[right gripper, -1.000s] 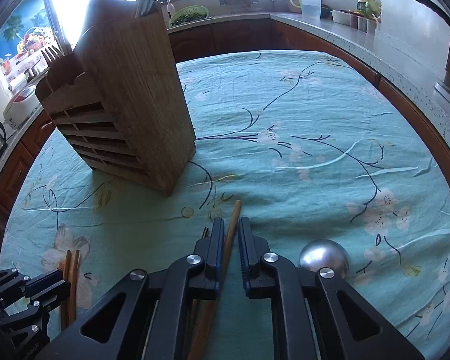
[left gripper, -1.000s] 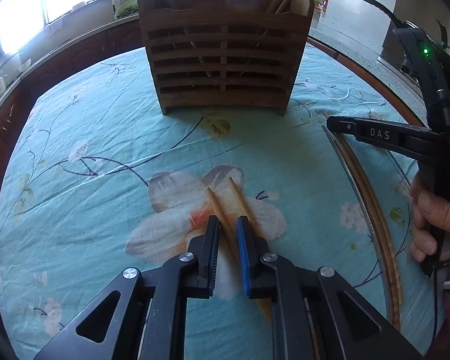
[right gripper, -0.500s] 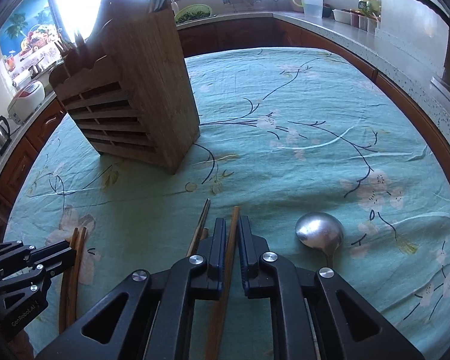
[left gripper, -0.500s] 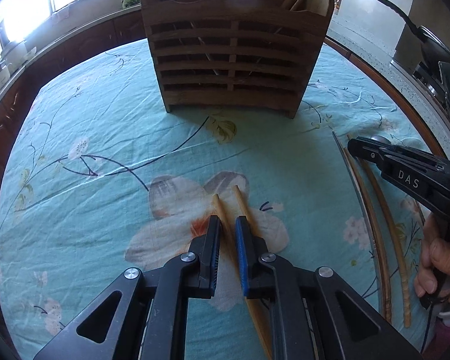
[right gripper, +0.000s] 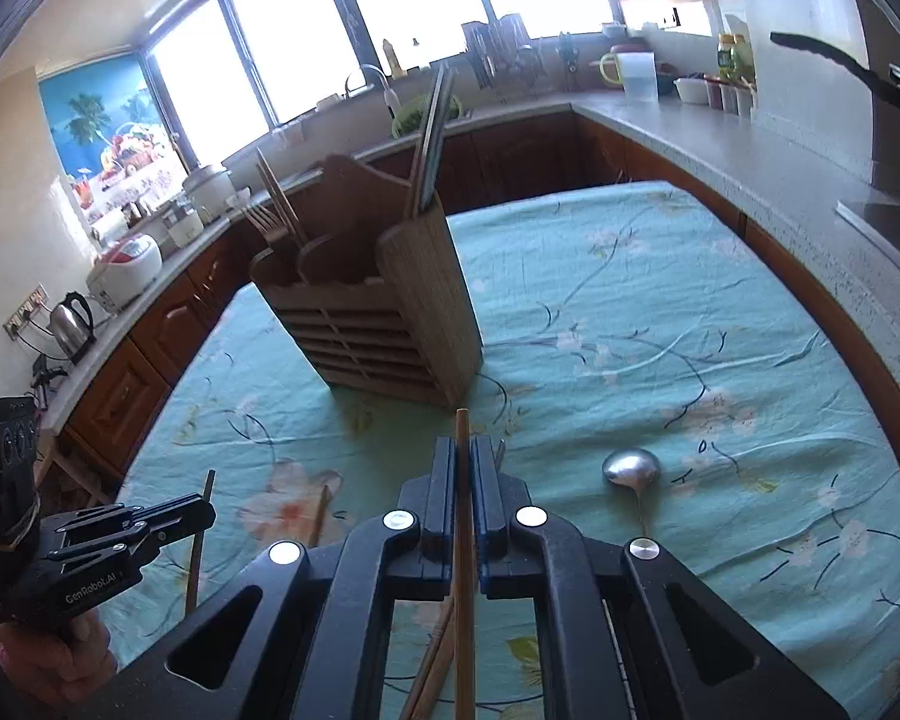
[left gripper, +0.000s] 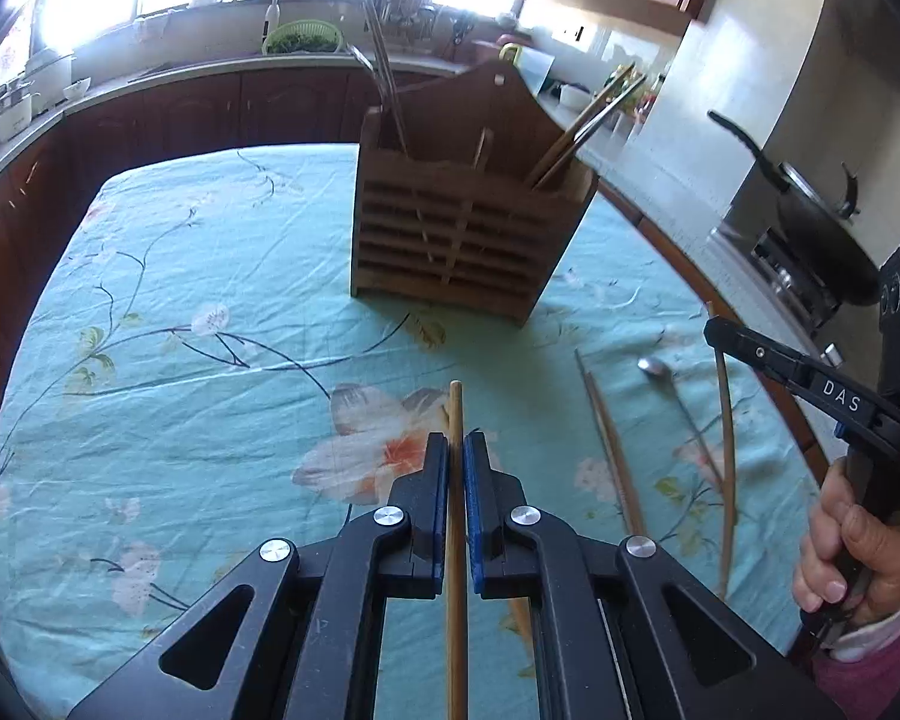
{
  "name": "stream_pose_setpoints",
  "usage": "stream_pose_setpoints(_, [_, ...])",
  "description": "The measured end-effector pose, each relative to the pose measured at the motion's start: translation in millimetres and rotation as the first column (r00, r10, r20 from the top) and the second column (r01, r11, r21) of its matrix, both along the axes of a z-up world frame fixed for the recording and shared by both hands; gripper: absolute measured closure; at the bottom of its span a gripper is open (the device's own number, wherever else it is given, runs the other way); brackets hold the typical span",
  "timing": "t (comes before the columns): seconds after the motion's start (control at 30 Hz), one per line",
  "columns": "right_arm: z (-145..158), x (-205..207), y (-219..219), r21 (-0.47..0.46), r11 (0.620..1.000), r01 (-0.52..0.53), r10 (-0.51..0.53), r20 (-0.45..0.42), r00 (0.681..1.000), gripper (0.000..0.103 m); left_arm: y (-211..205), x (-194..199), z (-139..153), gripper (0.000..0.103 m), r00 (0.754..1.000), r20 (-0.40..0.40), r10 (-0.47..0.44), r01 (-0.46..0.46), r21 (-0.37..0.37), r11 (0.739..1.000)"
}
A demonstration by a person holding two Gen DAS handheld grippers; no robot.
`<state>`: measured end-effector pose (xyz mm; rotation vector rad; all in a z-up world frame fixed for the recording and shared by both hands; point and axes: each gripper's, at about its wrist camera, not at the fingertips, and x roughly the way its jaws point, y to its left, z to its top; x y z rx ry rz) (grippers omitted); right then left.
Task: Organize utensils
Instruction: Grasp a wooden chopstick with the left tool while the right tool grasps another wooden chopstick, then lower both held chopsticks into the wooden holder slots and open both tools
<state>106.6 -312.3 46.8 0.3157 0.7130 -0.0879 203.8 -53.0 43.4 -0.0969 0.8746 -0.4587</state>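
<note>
Pinching one chopstick (left gripper: 456, 420) each: left gripper (left gripper: 456, 462), right gripper (right gripper: 462, 468); apparently lifted off tablecloth (left gripper: 210, 420).

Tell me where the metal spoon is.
The metal spoon lies on the floral tablecloth, right of the right gripper in its view, bowl toward the wooden utensil holder.

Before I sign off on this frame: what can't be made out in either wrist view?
- Left chopstick: left wrist view, its rear end is cut off by the bottom edge.
- Right chopstick: right wrist view, likewise cut off at the bottom edge.
- Spoon: right wrist view, handle hidden behind the right gripper.
- Wooden holder: its compartments' contents below the rim are hidden by the slatted front.
</note>
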Motion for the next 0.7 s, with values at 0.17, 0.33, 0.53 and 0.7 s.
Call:
stream_pose_setpoints(0.17, [48.5, -22.6, 5.1, -0.017, 1.000, 0.005, -0.003, 0.120, 0.993, 0.098, 36.8, -25.3, 43.1, 0.099, 0.996, 0.092, 0.016, -0.007, -0.100, 0.995])
stream_pose_setpoints(0.33, [88.3, -35.8, 9.6, -0.036, 0.999, 0.015, -0.007, 0.225, 0.974, 0.098, 69.6, -49.5, 74.5, 0.099, 0.985, 0.165, 0.040, -0.011, -0.174, 0.985])
stream_pose_setpoints(0.53, [104.8, -31.8, 16.2, -0.053, 0.998, 0.023, -0.008, 0.273, 0.962, 0.098, 88.2, -70.9, 90.3, 0.099, 0.972, 0.222, 0.076, -0.031, -0.200, 0.979])
stream_pose_setpoints(0.7, [102.2, -24.6, 18.5, -0.053, 0.998, 0.027, -0.011, 0.279, 0.960, 0.098, 91.8, -68.9, 88.2, 0.099, 0.970, 0.224, 0.096, -0.045, -0.219, 0.975])
